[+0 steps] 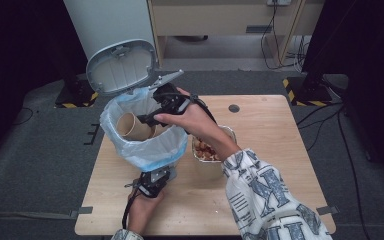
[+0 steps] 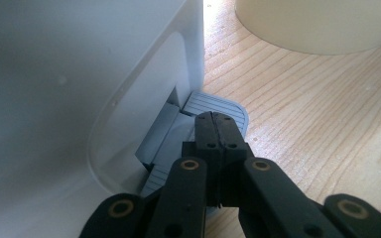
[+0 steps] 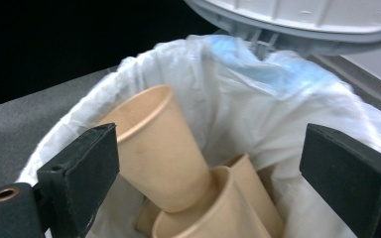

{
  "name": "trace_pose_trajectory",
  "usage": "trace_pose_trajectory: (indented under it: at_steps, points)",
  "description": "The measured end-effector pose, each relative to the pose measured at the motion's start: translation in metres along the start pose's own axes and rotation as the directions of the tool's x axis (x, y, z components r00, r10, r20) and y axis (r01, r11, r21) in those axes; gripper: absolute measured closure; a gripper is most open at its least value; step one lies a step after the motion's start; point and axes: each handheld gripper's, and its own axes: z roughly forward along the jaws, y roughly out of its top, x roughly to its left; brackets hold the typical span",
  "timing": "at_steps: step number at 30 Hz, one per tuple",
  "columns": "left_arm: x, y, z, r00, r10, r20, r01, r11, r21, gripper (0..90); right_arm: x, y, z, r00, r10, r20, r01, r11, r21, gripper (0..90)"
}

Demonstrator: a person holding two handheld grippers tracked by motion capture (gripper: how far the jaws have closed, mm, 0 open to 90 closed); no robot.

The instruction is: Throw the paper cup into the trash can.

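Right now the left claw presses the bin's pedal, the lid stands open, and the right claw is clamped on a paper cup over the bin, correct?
Not quite. The right claw is open; in the right gripper view the paper cup already lies in the bin's bag, untouched by the pads. The left claw does press the pedal, and the lid is open.

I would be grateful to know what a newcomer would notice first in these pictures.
A small white bin stands on the wooden table, lid up, with paper cups in its liner. The right tool hangs open over its mouth. The left tool, shut, presses the grey pedal at its foot.
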Motion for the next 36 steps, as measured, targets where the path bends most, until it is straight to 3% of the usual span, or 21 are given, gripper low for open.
trace_pose_trajectory:
  at_steps: [36]
  points:
    - [0.000,0.000,0.000,1.0000,0.001,0.002,-0.001,1.0000,-0.001,89.6,-0.042,-0.030,-0.054,0.9906,0.060,0.123,-0.051,0.9956,-0.079,7.4]
